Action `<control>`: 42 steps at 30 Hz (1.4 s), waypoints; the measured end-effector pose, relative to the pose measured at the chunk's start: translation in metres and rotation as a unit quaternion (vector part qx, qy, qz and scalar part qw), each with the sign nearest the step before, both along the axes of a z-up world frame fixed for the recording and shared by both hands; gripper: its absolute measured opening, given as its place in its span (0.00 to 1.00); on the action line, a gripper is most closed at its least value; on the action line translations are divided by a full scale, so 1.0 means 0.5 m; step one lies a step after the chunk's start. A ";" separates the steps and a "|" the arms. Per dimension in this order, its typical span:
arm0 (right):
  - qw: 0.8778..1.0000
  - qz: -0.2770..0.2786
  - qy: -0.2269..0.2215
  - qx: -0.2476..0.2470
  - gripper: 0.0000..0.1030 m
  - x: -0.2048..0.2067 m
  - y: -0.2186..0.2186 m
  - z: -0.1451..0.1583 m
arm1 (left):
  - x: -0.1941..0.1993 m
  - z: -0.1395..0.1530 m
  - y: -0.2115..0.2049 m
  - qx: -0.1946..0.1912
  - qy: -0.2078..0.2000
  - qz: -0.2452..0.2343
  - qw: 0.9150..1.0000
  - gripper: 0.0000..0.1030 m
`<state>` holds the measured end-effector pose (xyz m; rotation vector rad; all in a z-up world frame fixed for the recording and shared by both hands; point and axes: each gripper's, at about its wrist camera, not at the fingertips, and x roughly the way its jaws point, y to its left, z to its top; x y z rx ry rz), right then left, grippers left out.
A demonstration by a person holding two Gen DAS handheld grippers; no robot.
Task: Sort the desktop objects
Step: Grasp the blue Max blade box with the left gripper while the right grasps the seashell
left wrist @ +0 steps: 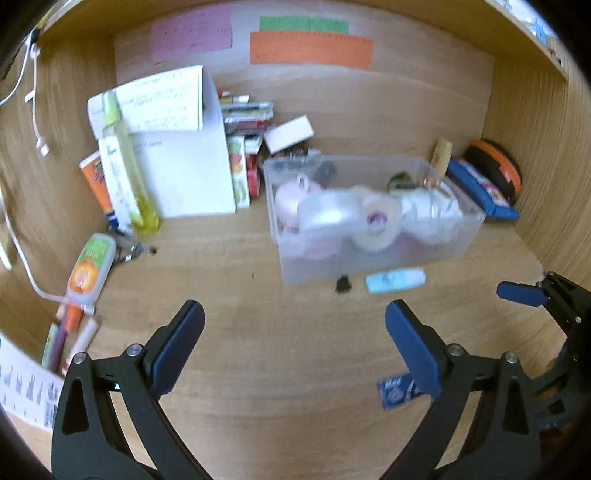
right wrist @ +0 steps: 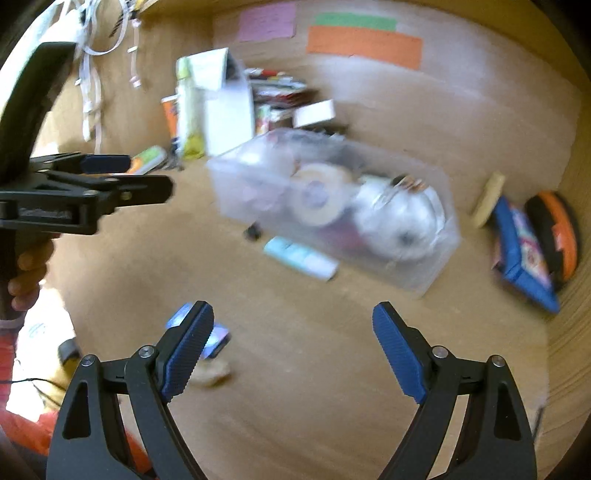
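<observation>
Wooden surface (left wrist: 288,350) enclosed on three sides: far wall, left wall, right wall, with open bare wood in the near middle. Left claw (left wrist: 294,325) released, jaws wide, nothing between them, above this free area. Right claw (right wrist: 293,332) also released and empty, seen again at the right edge of the left view.

Clear plastic bin (left wrist: 373,225) in the centre right, filled with tape rolls and round white things. Just in front of its near wall, a pale blue tube (left wrist: 395,280) lying flat and a small black piece (left wrist: 342,285) beside it. Blue packet (left wrist: 397,391) near the left claw's right finger, print not readable.

Far left corner crowded: white box (left wrist: 184,162) with papers, yellow-green bottle (left wrist: 125,162) leaning on it, orange-and-green glue bottle (left wrist: 90,269) lying near the left wall. Right corner: blue box (left wrist: 484,192) and orange-black round case (left wrist: 498,170).

Pink (left wrist: 192,33), green (left wrist: 303,24) and orange (left wrist: 310,50) paper notes on the far wall, writing too blurred to read.
</observation>
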<state>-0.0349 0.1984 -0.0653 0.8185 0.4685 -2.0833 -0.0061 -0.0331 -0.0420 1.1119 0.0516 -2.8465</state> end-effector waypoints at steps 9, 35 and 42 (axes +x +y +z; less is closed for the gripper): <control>0.998 0.056 -0.033 -0.005 0.75 0.073 -0.010 -0.055 | 0.055 -0.050 0.005 0.014 -0.023 0.008 1.000 0.97; 1.000 -0.026 0.008 0.001 0.36 0.004 0.105 -0.027 | 0.021 -0.110 0.149 -0.014 -0.068 -0.060 0.996 0.97; 0.999 -0.046 -0.007 -0.015 0.36 -0.029 0.125 -0.018 | 0.017 -0.125 0.170 -0.021 -0.079 -0.059 0.995 0.77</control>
